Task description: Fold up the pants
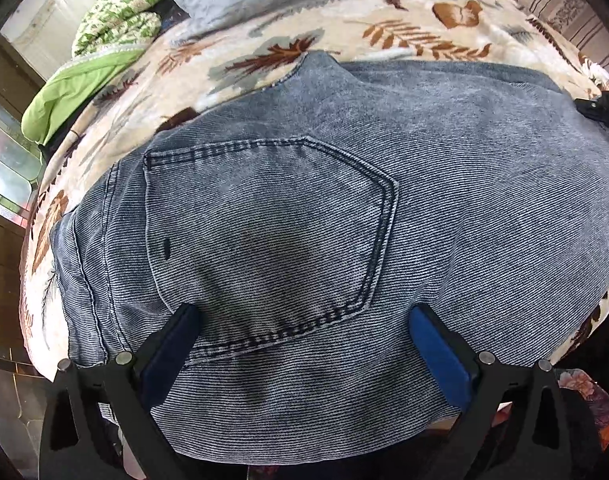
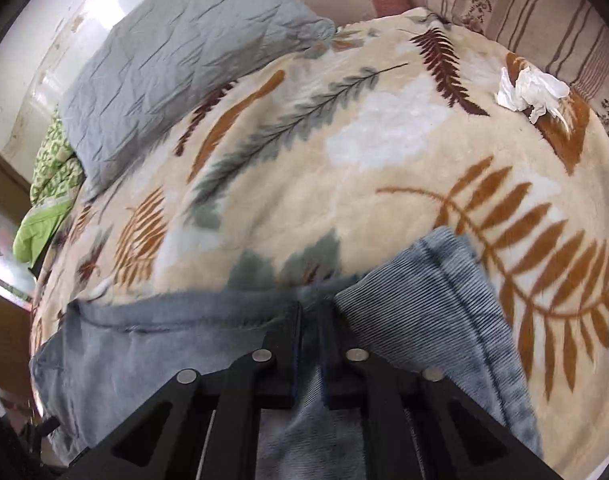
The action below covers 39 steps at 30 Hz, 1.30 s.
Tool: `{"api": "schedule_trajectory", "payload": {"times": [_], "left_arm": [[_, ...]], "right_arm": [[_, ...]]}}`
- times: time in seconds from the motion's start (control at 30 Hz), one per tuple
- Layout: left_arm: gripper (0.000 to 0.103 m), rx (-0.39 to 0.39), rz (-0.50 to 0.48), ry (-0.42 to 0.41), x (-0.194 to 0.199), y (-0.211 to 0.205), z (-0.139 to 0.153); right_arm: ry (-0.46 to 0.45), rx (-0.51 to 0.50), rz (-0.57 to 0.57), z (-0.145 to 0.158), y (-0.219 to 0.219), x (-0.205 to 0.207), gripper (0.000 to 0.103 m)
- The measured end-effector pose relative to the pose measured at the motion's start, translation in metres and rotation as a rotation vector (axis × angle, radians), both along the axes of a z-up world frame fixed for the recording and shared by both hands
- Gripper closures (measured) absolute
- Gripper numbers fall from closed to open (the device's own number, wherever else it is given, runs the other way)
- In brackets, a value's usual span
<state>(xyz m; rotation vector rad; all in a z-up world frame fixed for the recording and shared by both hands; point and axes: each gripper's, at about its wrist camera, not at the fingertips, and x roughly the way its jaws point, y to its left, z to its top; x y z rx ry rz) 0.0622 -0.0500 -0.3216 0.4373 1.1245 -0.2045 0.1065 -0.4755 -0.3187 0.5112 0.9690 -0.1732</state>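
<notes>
Blue denim pants (image 1: 444, 200) lie flat on a leaf-patterned blanket (image 1: 264, 48), back pocket (image 1: 264, 232) facing up. My left gripper (image 1: 304, 320) is open just above the seat of the pants, its blue pads (image 1: 436, 344) wide apart on either side of the pocket's lower edge. My right gripper (image 2: 312, 308) is shut on a fold of the pants (image 2: 424, 300), with a leg end bunched up to the right of the fingers. A black bit of the right gripper (image 1: 600, 108) shows at the right edge of the left wrist view.
A grey quilted pillow (image 2: 176, 64) lies at the back left of the bed. A green patterned quilt (image 1: 116, 24) is bunched at the far left. A striped cushion (image 2: 524, 20) stands at the back right. A crumpled white tissue (image 2: 528, 88) lies on the blanket (image 2: 344, 184).
</notes>
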Motion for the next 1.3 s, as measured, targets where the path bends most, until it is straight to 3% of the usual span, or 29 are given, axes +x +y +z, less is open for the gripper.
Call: {"api": "schedule_trajectory", "payload": {"times": [0.13, 0.23, 0.47, 0.57, 0.77, 1.07, 1.3], "left_arm": [[0.000, -0.002, 0.004, 0.021, -0.002, 0.002, 0.004], [0.000, -0.043, 0.033, 0.004, 0.002, 0.006, 0.014], [0.000, -0.109, 0.121, -0.099, 0.007, 0.029, 0.043], [0.000, -0.100, 0.146, -0.120, 0.010, 0.035, 0.046], [0.000, -0.109, 0.141, -0.220, 0.005, 0.038, 0.069], [0.000, -0.142, 0.117, -0.307, -0.001, 0.032, 0.101], [0.000, -0.138, 0.111, -0.337, -0.004, 0.027, 0.111]], "right_arm": [[-0.014, -0.060, -0.004, 0.012, 0.007, -0.006, 0.096], [-0.074, -0.122, 0.004, 0.027, 0.012, -0.019, 0.092], [-0.182, -0.040, 0.109, 0.048, 0.041, -0.056, 0.092], [-0.159, 0.014, 0.153, 0.042, 0.061, -0.063, 0.092], [-0.116, 0.005, 0.231, 0.034, 0.096, -0.067, 0.092], [-0.008, -0.030, 0.210, 0.009, 0.095, -0.051, 0.092], [-0.020, -0.052, 0.202, 0.009, 0.094, -0.046, 0.092]]}}
